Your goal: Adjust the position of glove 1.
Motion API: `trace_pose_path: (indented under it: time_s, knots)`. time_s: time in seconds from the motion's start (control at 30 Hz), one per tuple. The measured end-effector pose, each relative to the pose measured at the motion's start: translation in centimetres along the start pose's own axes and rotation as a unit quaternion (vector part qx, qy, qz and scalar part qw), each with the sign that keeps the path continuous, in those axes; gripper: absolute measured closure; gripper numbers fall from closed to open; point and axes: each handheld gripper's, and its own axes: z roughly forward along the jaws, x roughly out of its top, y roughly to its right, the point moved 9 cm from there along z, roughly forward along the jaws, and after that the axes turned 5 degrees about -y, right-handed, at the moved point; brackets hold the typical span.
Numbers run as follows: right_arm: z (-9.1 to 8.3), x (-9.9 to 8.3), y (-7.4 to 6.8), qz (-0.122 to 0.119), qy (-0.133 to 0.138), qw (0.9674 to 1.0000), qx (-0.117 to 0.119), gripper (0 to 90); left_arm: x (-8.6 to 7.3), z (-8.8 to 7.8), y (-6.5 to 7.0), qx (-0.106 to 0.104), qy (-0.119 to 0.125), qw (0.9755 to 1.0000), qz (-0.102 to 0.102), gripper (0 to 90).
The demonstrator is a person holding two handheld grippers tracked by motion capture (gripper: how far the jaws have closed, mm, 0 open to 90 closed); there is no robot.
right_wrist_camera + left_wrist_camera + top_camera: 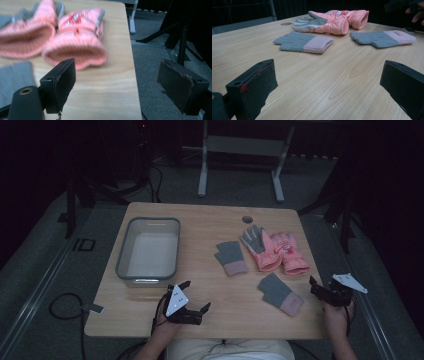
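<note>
Two grey knit gloves with pink cuffs lie on the wooden table (210,227): one mid-table (231,257) (303,42), one nearer the front right (280,293) (384,37) (15,77). A pair of pink padded gloves lies side by side behind them, one palm-up with a grey palm (260,247) (324,23) (22,32), the other to its right (290,252) (354,17) (77,42). My left gripper (197,295) (329,82) stands open near the front edge, holding nothing. My right gripper (316,287) (117,77) is open at the table's right edge, just in front of the pink cuffs.
A grey plastic bin (123,251) with nothing in it sits on the left half of the table. A round hole (247,219) marks the tabletop at the back. Table legs (202,175) and cables (62,305) are on the carpet around it.
</note>
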Motion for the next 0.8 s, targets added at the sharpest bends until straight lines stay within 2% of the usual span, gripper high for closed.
trace_pose_path:
  time_s: [0.07,0.1,0.23,0.27,0.47,0.6,0.8]
  knots:
    - [-0.2,0.4,-0.1,0.004,0.001,1.0,0.004,15.3,0.0,0.0,0.0,-0.001,0.001,1.0,0.0,0.2]
    - [-0.6,1.5,-0.6,0.001,-0.004,1.0,0.006,15.3,0.0,0.0,0.0,-0.001,0.001,1.0,-0.001,0.2]
    - [-0.7,2.5,-1.2,-0.003,-0.007,0.9999,0.012,15.2,0.0,0.0,0.0,-0.002,0.002,1.0,-0.004,0.2]
    - [-0.8,3.2,-1.6,-0.005,-0.007,0.9998,0.019,15.0,0.0,0.0,0.0,-0.002,0.003,1.0,-0.004,0.2]
    - [-0.7,4.1,-2.1,-0.01,-0.01,0.9996,0.023,13.7,0.1,-0.1,-0.3,0.001,0.007,0.9999,-0.01,0.2]
    - [-1.0,6.0,-2.7,-0.019,-0.002,0.9996,0.021,13.2,0.1,-0.2,-0.7,0.005,0.013,0.9997,-0.022,0.2]
    - [-1.2,8.4,-3.6,-0.041,0.015,0.9988,0.021,13.2,0.1,-0.3,-0.8,0.005,0.017,0.9995,-0.026,0.2]
